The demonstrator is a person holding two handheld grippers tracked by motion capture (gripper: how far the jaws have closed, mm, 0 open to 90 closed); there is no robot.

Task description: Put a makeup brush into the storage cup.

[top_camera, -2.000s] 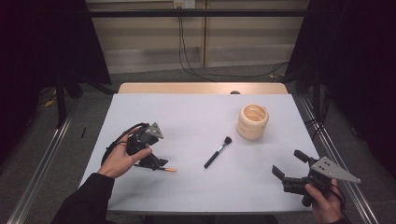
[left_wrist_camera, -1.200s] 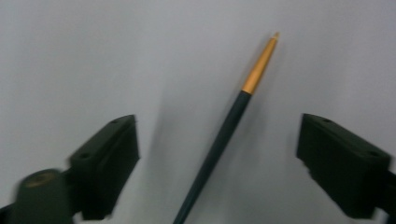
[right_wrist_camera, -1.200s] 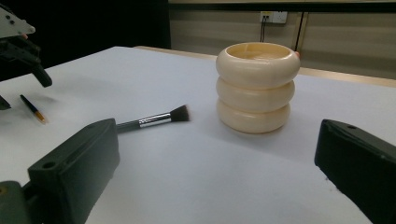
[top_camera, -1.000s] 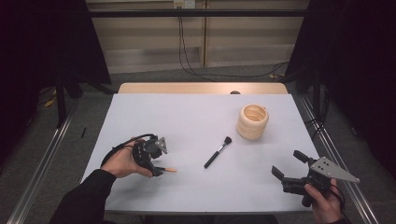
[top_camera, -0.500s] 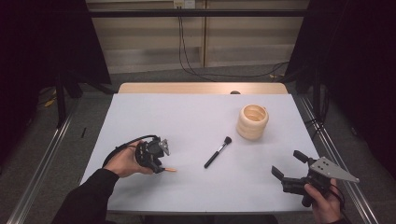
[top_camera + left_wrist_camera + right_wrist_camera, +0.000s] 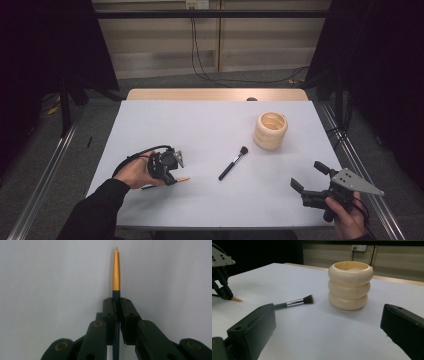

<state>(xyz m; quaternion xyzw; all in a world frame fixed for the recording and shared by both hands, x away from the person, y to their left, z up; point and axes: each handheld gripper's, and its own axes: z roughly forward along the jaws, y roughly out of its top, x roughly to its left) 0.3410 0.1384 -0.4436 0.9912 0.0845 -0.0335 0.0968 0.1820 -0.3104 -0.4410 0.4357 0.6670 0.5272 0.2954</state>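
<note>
The left gripper has just been closing, and its jaws now pinch the dark shaft of a thin pencil-like liner that lies on the white table. The grip sits just behind the gold tip section, which runs straight ahead of the pads and ends in a pale point. To do this pick well, I judge that the squeeze should stay firm and the lift go straight up, because a slim round shaft can roll or swivel between flat pads. Keeping the wrist level would stop the long tail from dragging on the tabletop.

Farther out, off to this gripper's side in the high view, a black makeup brush lies flat, well apart from the liner. Beyond the brush stands a cream ribbed holder, upright with its mouth open; it looks the likely place for the liner, tip kept clear of the rim.

The right gripper rests at the near table edge, jaws spread wide and holding nothing.
</note>
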